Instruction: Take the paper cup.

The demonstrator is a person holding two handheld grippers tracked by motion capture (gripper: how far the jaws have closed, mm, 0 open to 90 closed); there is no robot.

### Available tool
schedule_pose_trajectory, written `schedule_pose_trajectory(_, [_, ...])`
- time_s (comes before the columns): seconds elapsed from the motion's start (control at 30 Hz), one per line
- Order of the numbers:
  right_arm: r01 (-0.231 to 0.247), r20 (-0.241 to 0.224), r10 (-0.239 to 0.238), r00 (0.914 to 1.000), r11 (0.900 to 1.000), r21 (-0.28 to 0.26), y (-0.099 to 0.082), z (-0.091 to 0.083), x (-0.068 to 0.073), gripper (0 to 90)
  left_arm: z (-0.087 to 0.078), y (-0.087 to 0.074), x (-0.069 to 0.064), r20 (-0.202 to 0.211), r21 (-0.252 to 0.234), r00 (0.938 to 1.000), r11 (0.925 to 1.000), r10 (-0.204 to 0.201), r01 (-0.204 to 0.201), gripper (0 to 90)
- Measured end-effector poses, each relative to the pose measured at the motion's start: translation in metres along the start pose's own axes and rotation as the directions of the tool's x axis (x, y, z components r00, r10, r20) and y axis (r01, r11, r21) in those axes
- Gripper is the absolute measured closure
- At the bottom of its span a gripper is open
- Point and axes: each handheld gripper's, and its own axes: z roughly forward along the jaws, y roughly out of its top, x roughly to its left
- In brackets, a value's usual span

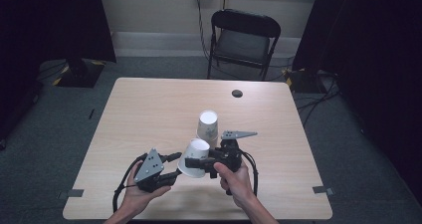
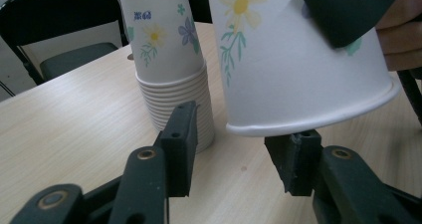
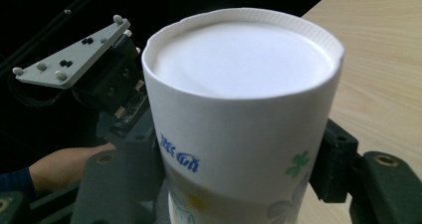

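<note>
**Cup could crumple or slip at the handover**

Over the table (image 1: 149, 104), the right gripper (image 1: 199, 163) clamps one upturned paper cup (image 1: 195, 157). The left gripper (image 2: 239, 152) gapes just under its rim, gripping nothing; pinch unevenly and the thin wall buckles. The cup stack (image 2: 171, 84) stands close beside, easily knocked. The chair (image 1: 244, 37) is well clear.

A recording studio or lab is suggested by black curtains (image 1: 50, 20), floor cables (image 1: 318, 102), and a lone folding chair (image 1: 244, 40).
</note>
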Motion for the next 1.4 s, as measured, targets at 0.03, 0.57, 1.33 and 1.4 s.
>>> schedule_pose_trajectory(0.03, [0.0,0.0,0.0,1.0,1.0,0.0,0.0,0.0,0.0,36.1,0.0,0.0,0.0,0.0,0.0,1.0,1.0,0.0,0.0,58.2])
schedule_pose_trajectory(0.57, [-0.095,-0.012,0.096,0.9953,0.9953,0.014,-0.007,0.01,-0.004,34.9,0.004,-0.006,-0.008,-0.037,-0.008,0.9988,0.9995,0.031,-0.031,72.5])
schedule_pose_trajectory(1.33, [-0.156,-0.023,0.157,0.9874,0.9875,0.021,-0.012,0.01,-0.006,25.0,-0.002,-0.005,0.004,0.012,-0.026,0.9966,0.9963,-0.082,0.082,84.1])
schedule_pose_trajectory(1.4, [-0.162,-0.028,0.163,0.9863,0.9866,0.018,-0.012,0.009,-0.006,23.1,-0.003,-0.005,0.006,0.02,-0.026,0.9954,0.9952,-0.094,0.094,84.7])
